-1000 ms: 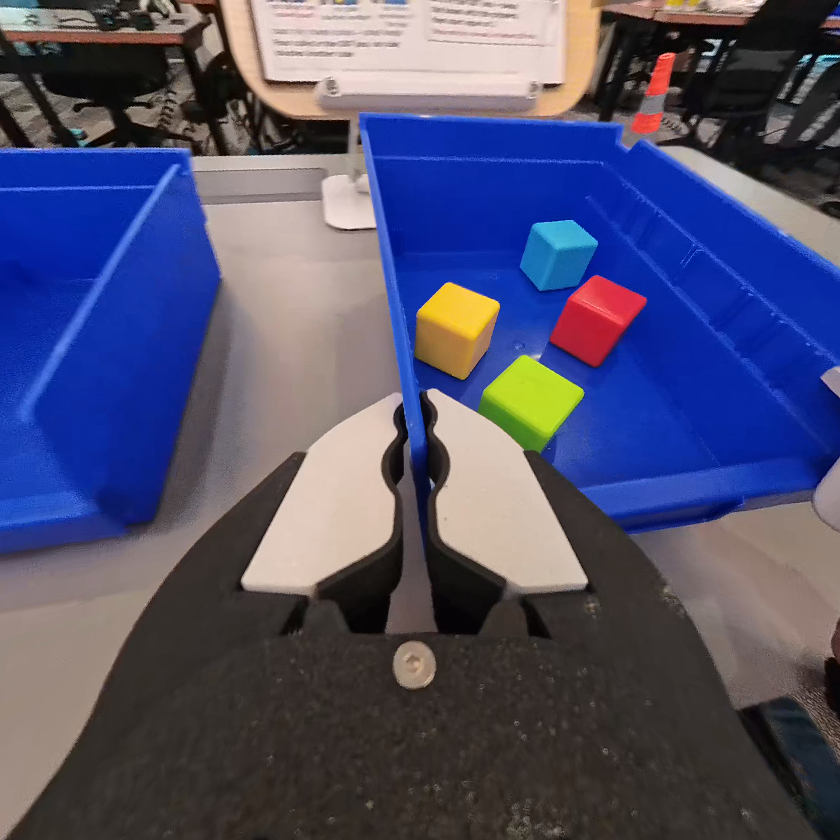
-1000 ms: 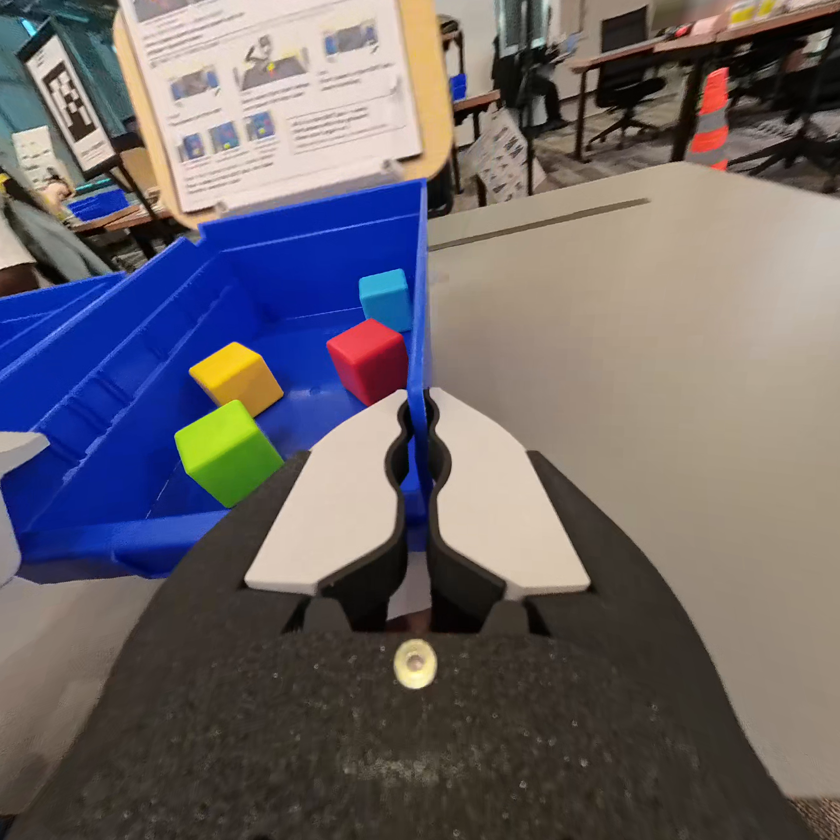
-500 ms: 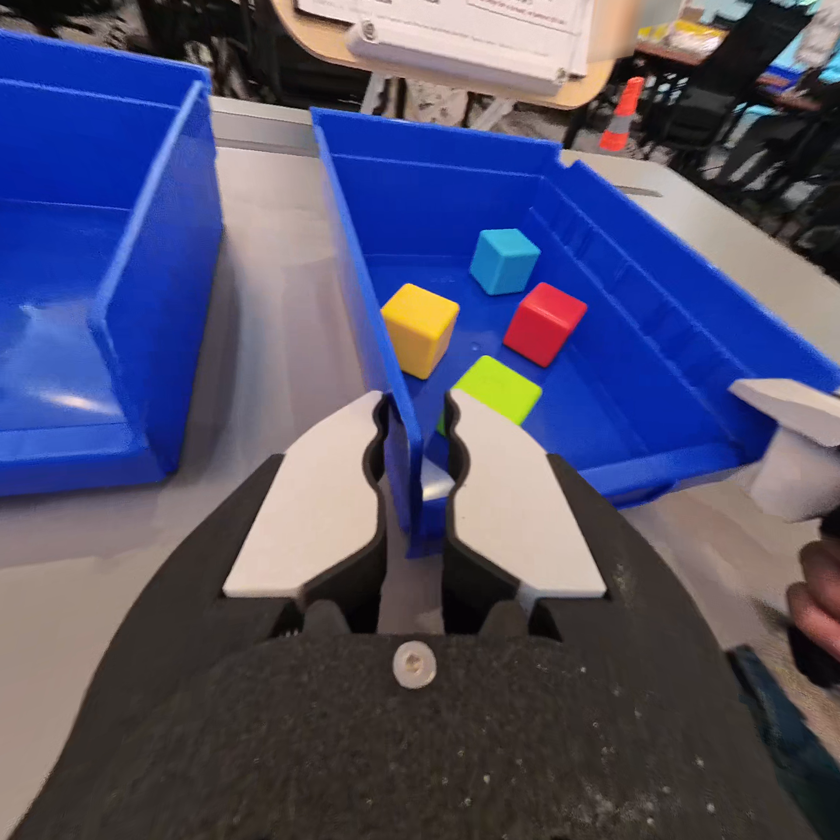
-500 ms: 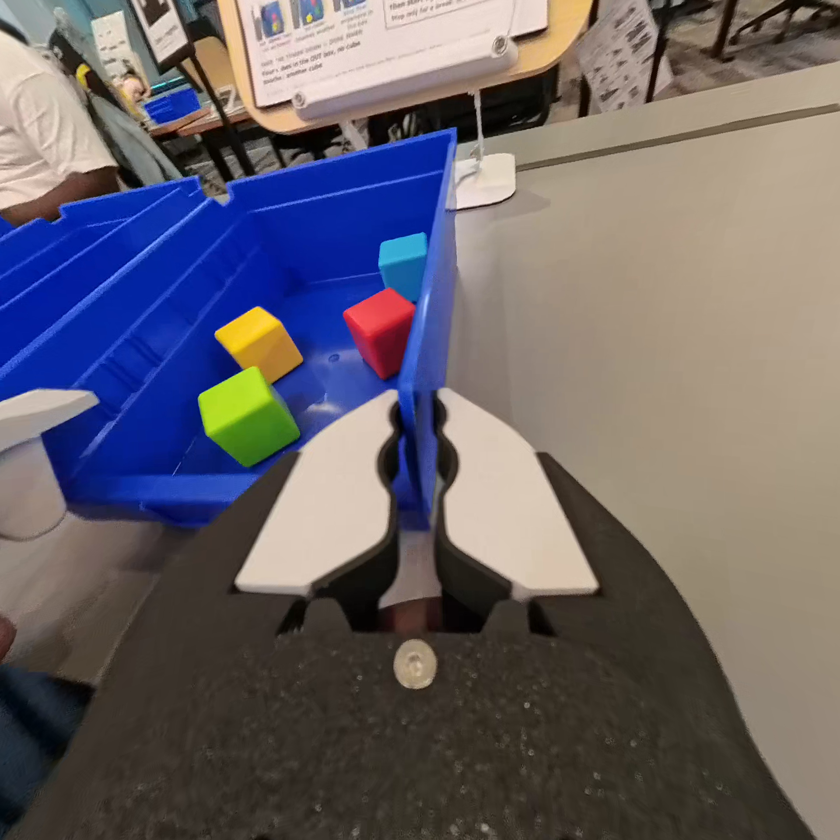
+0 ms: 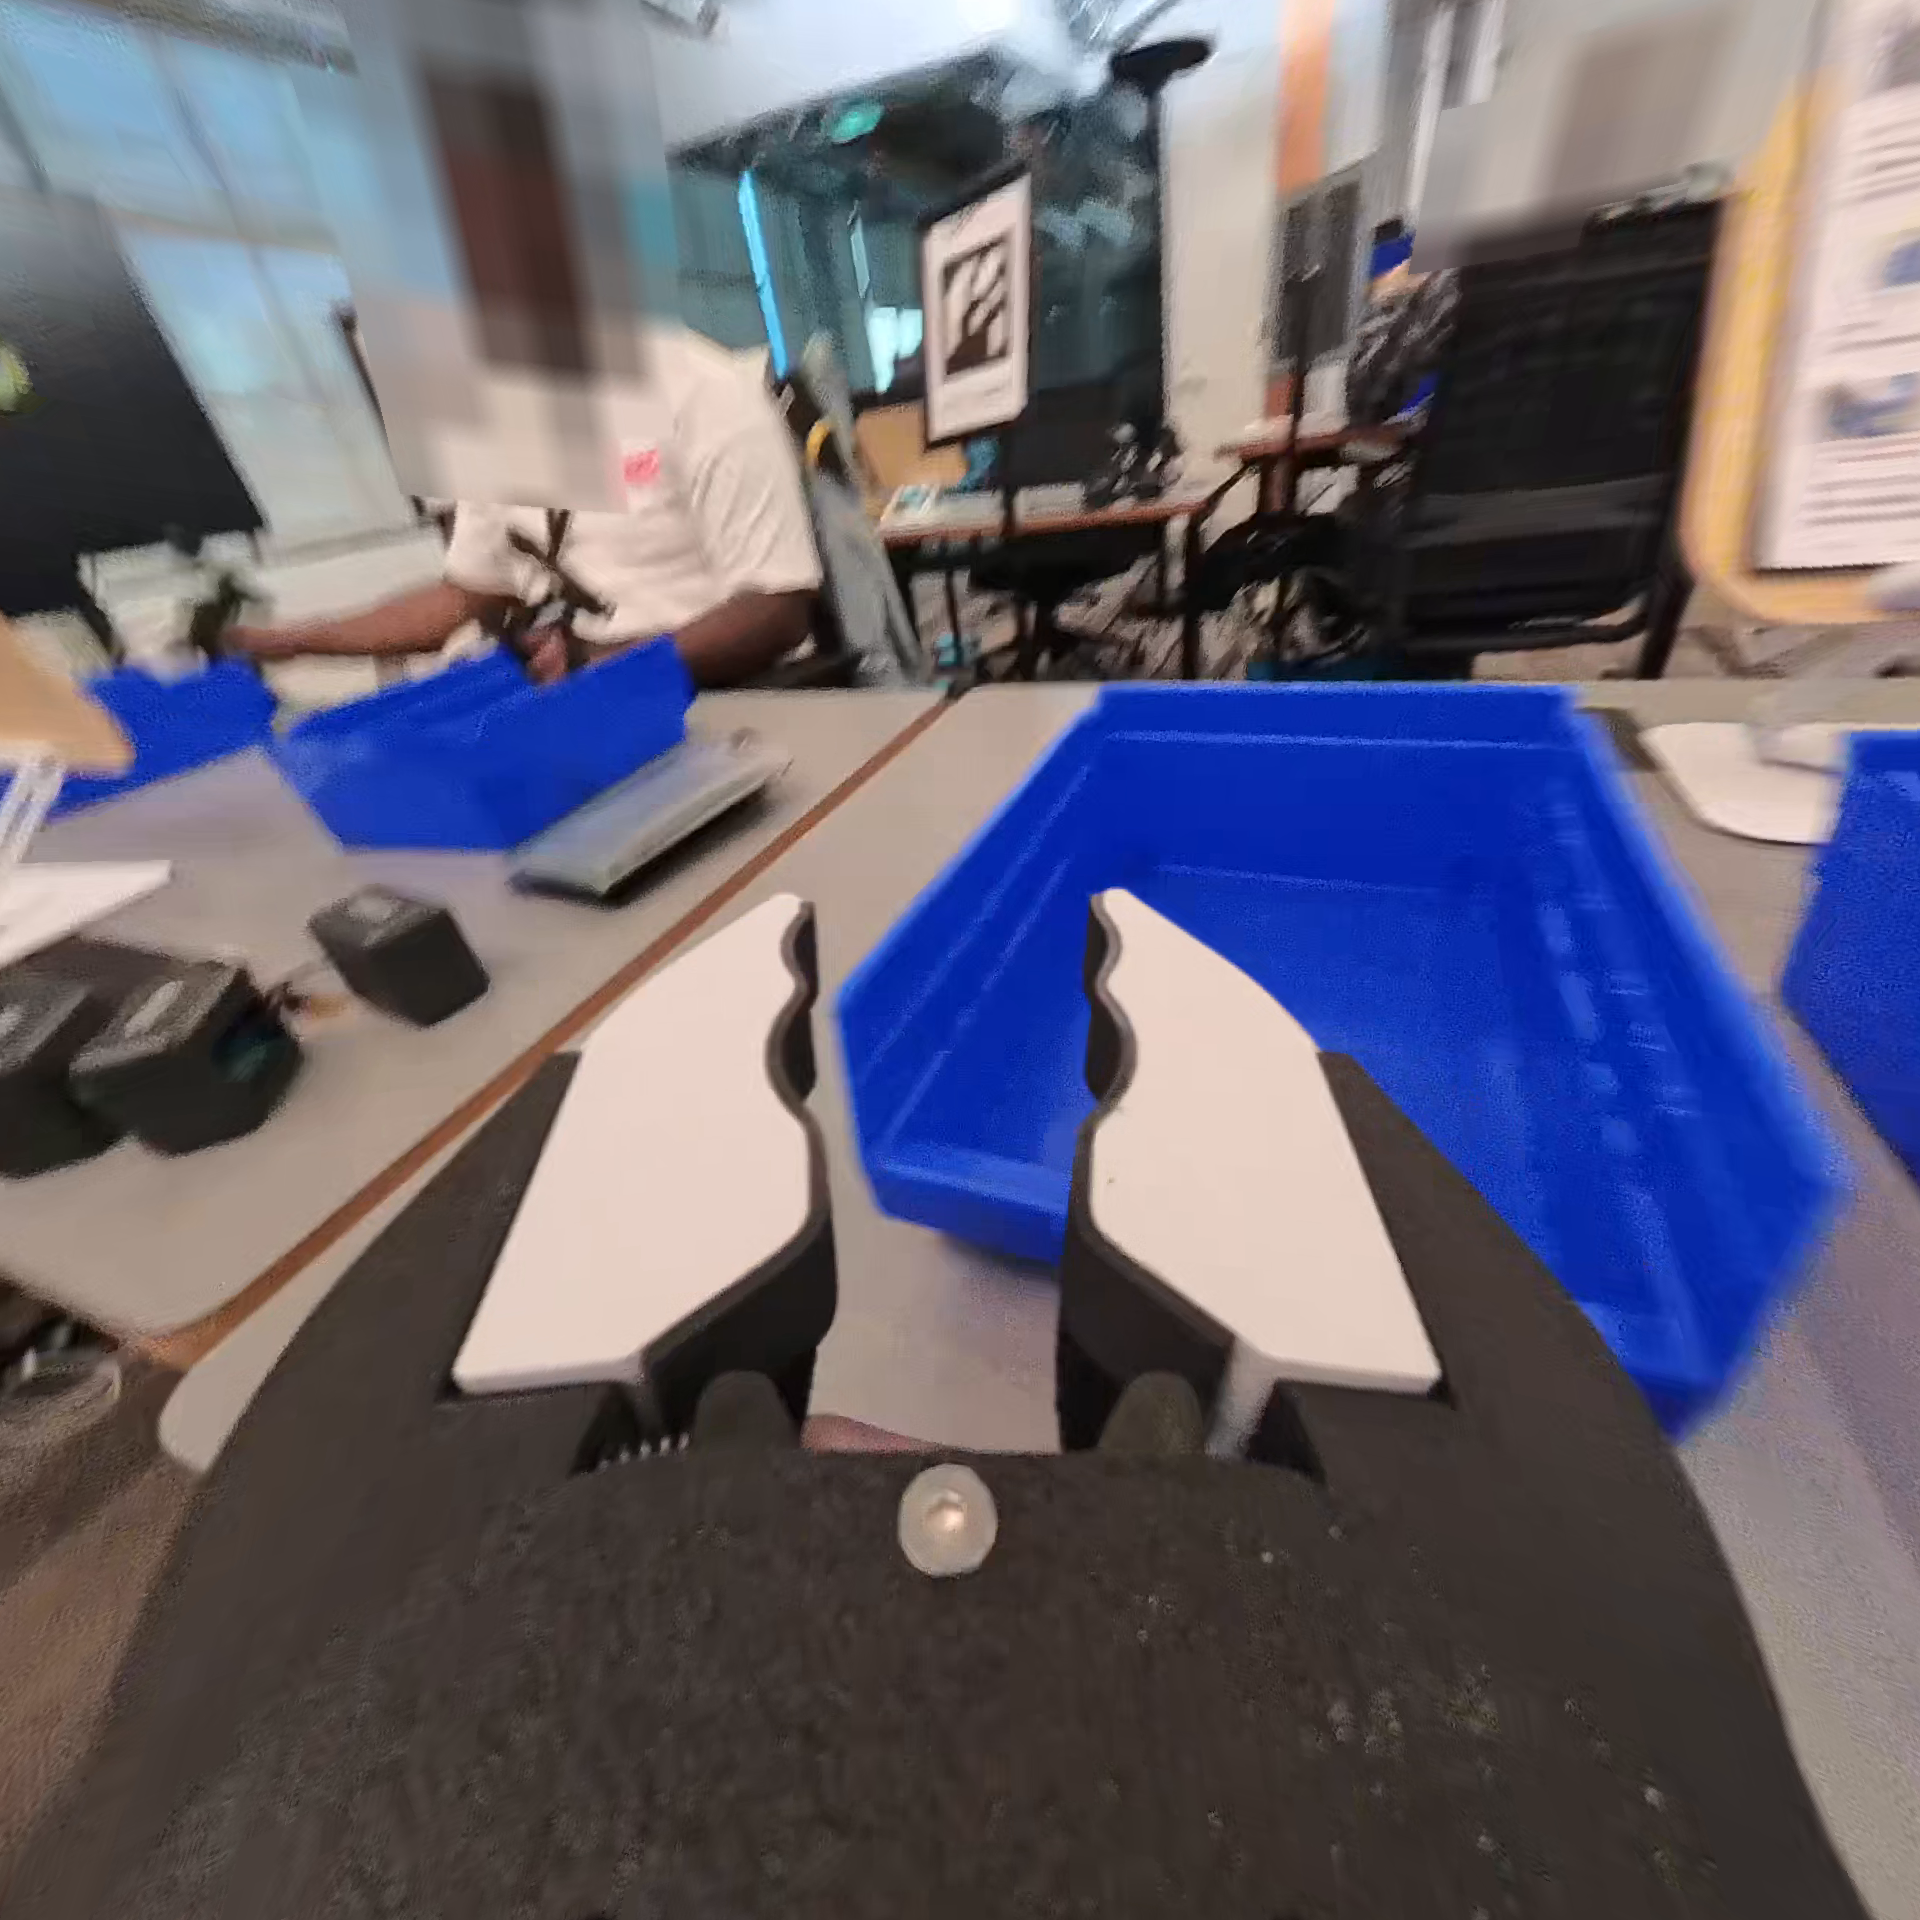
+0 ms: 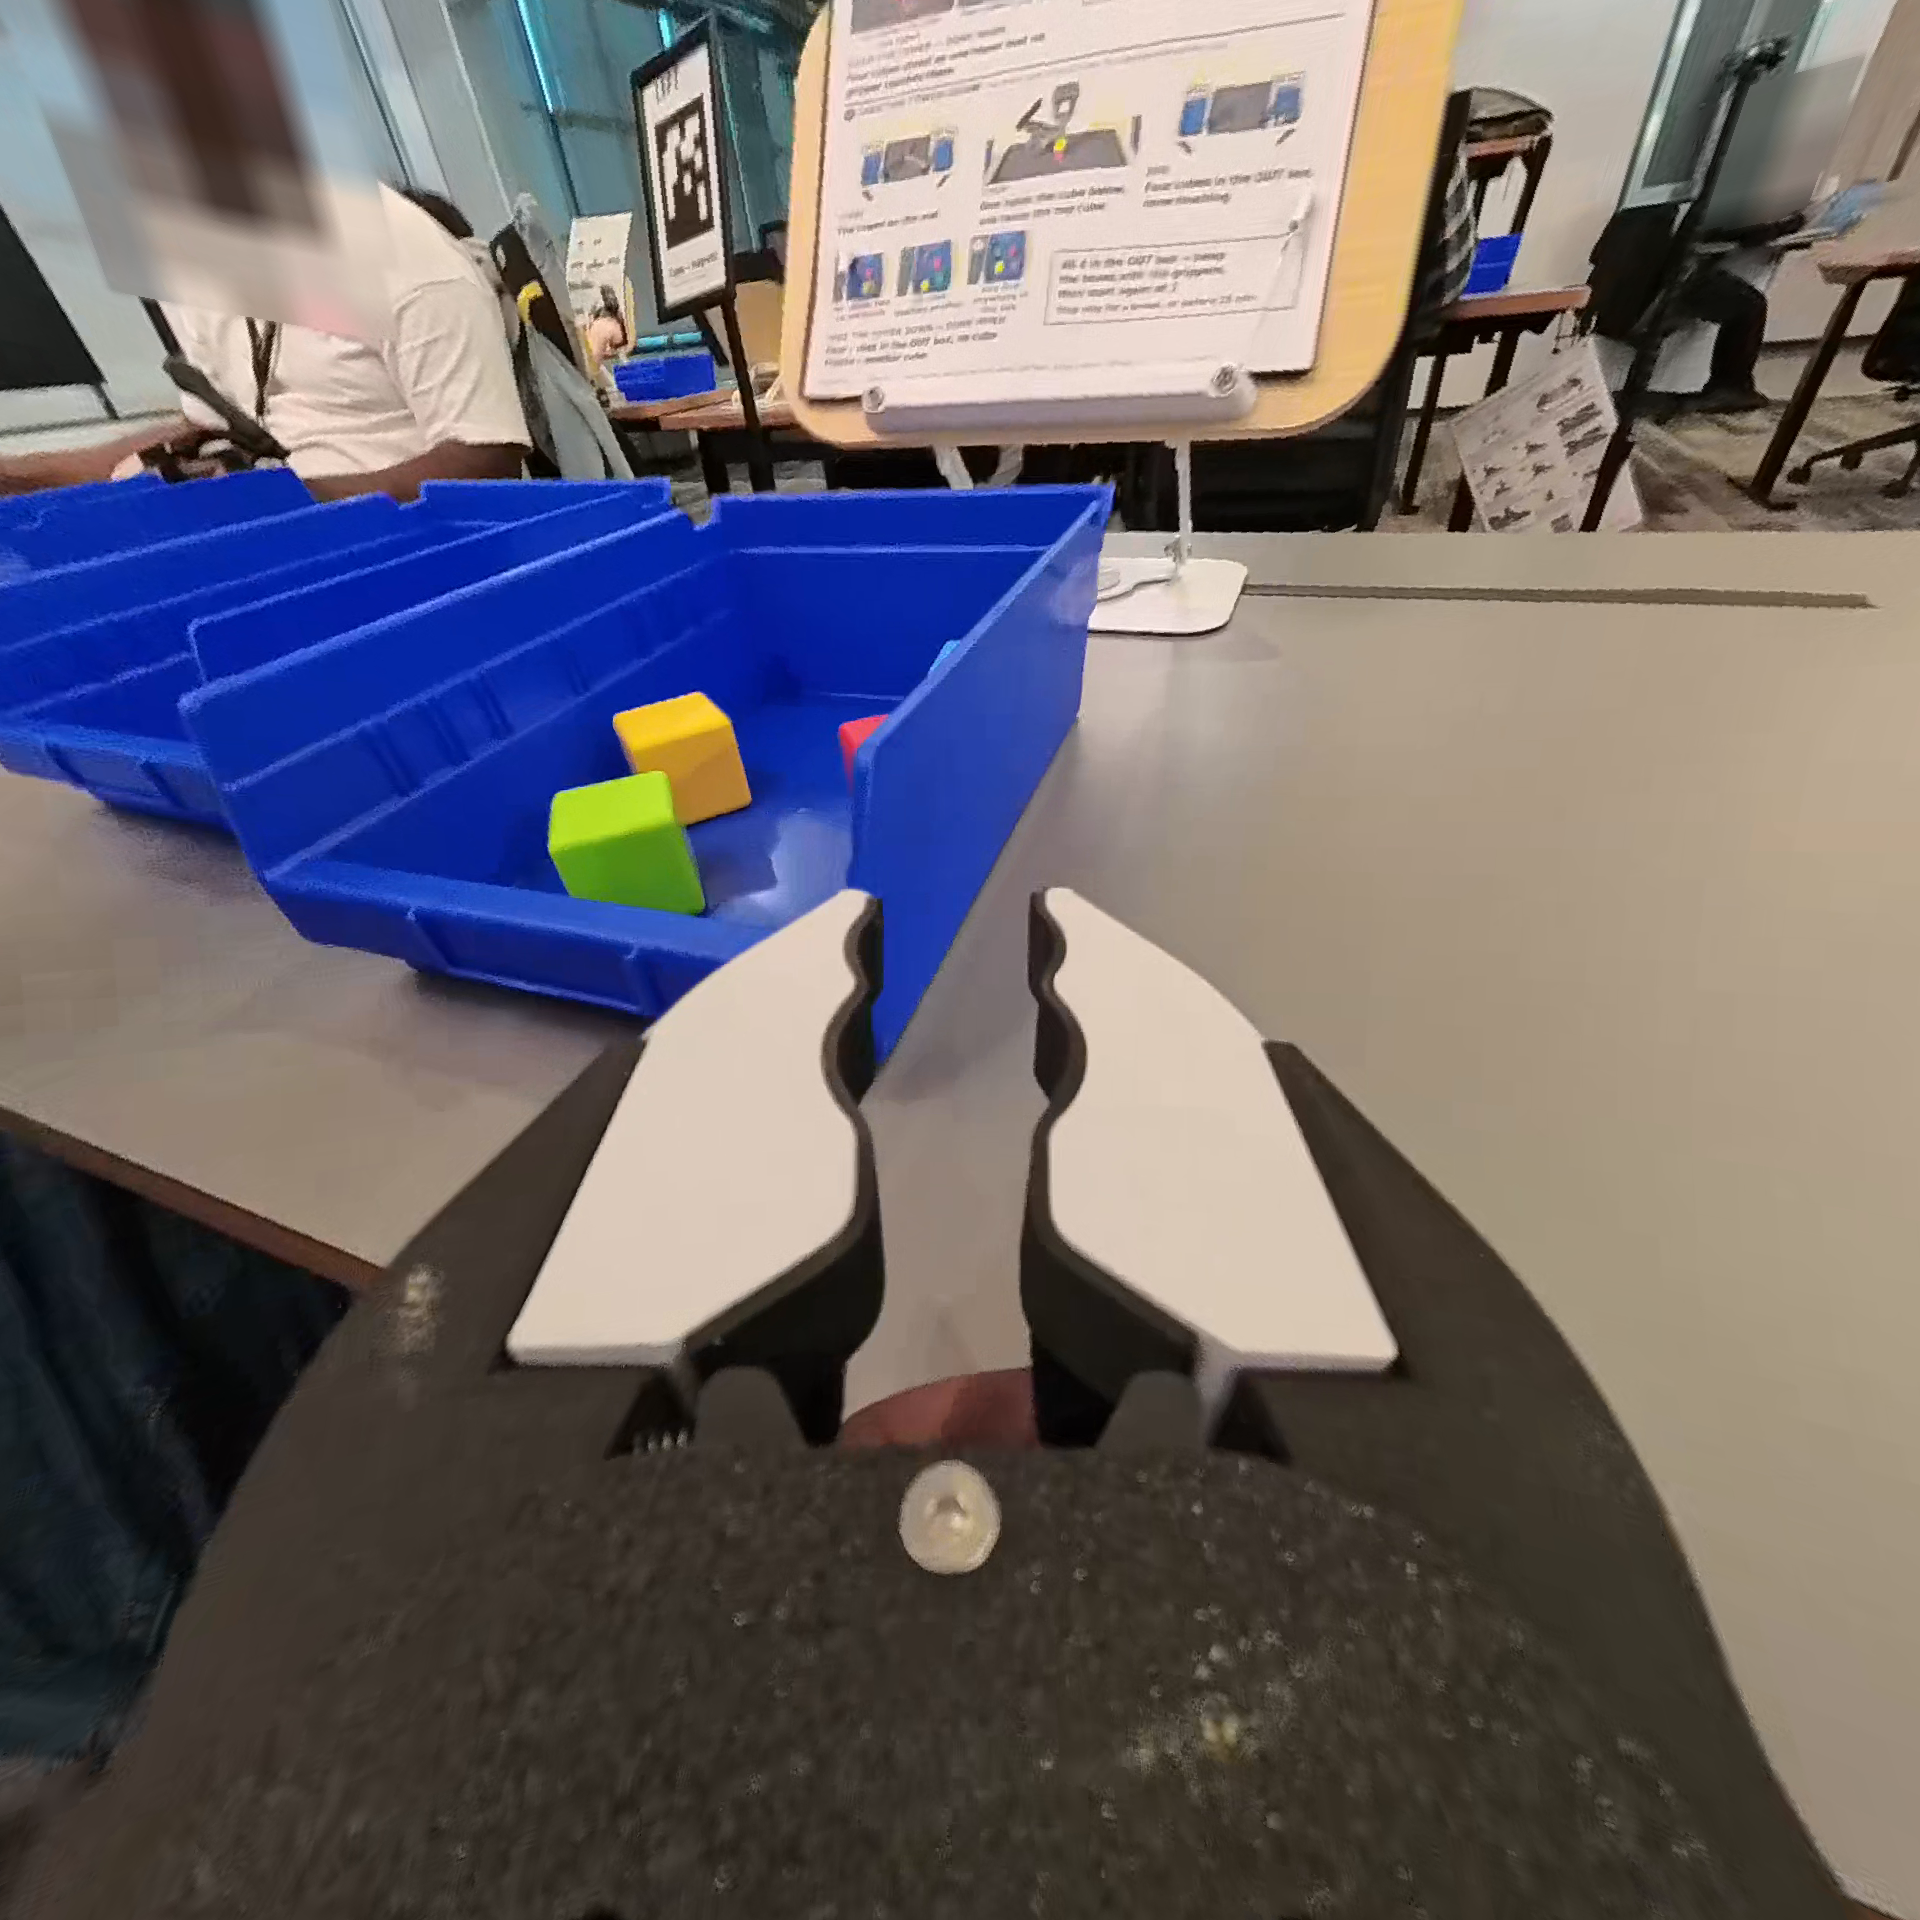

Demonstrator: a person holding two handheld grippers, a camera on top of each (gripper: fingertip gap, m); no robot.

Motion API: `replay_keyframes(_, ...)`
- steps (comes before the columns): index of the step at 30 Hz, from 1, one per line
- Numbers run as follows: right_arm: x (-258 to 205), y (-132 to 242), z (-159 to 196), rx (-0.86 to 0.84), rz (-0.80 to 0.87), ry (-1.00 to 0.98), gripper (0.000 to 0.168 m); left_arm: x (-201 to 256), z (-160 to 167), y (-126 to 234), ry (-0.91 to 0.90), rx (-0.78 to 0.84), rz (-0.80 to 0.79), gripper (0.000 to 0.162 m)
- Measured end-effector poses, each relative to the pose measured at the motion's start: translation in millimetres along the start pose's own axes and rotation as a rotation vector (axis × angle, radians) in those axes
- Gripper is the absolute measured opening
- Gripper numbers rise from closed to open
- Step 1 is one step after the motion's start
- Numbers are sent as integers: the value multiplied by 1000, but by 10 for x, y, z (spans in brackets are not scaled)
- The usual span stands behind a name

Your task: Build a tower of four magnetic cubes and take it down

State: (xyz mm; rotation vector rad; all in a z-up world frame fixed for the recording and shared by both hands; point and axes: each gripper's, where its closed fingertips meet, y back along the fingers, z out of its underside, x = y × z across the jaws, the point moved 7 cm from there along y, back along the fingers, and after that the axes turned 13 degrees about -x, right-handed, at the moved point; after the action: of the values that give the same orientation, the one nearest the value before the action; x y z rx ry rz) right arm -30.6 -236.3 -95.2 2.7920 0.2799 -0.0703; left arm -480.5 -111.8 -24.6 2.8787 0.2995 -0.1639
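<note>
In the right wrist view a blue bin (image 6: 966,748) holds a green cube (image 6: 623,844), a yellow cube (image 6: 686,753) and a red cube (image 6: 858,740) mostly hidden behind the bin's right wall. The light blue cube is barely visible. My right gripper (image 6: 954,920) is open and empty, just off the bin's near right corner. In the left wrist view my left gripper (image 5: 948,920) is open and empty, in front of the near left corner of an empty blue bin (image 5: 1558,1039). The edge of the cube bin (image 5: 1860,935) shows at far right.
An instruction board on a stand (image 6: 1112,197) is behind the bins. More blue bins (image 6: 135,623) lie to the left. A neighbouring table carries black boxes (image 5: 395,956), a flat grey object (image 5: 655,816) and blue bins (image 5: 478,748), with a person in a white shirt (image 5: 644,509) behind.
Both grippers have let go of the cube bin's side walls and opened. The left gripper has swung left to face the empty bin. The right gripper has pulled back.
</note>
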Motion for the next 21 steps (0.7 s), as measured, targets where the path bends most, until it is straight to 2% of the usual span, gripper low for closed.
replay_keyframes(2,-67,-26,25,-22,-6,12,25,-375,97,-230,76,-93,0,53)
replay_keyframes(4,-152,-39,34,-23,-37,20,25,-571,226,-468,113,-185,75,59)
replay_keyframes(7,-242,-68,54,-37,-62,42,25,-575,354,-729,136,-283,273,58)
replay_keyframes(10,-278,-99,76,-55,-70,59,25,-557,464,-934,137,-347,298,58)
replay_keyframes(12,-281,-105,79,-58,-71,60,25,-497,552,-1027,148,-413,348,49)
replay_keyframes(13,-280,-106,78,-58,-73,59,25,-452,601,-1030,146,-446,399,31)
replay_keyframes(14,-280,-108,80,-61,-75,59,25,-431,642,-1001,146,-462,432,5)
replay_keyframes(16,-280,-113,85,-65,-78,56,25,-421,667,-949,141,-464,446,4)
replay_keyframes(19,-300,-120,95,-72,-85,65,24,-417,639,-809,45,-439,369,2)
replay_keyframes(21,-319,-126,99,-76,-83,75,24,-410,655,-638,43,-432,346,2)
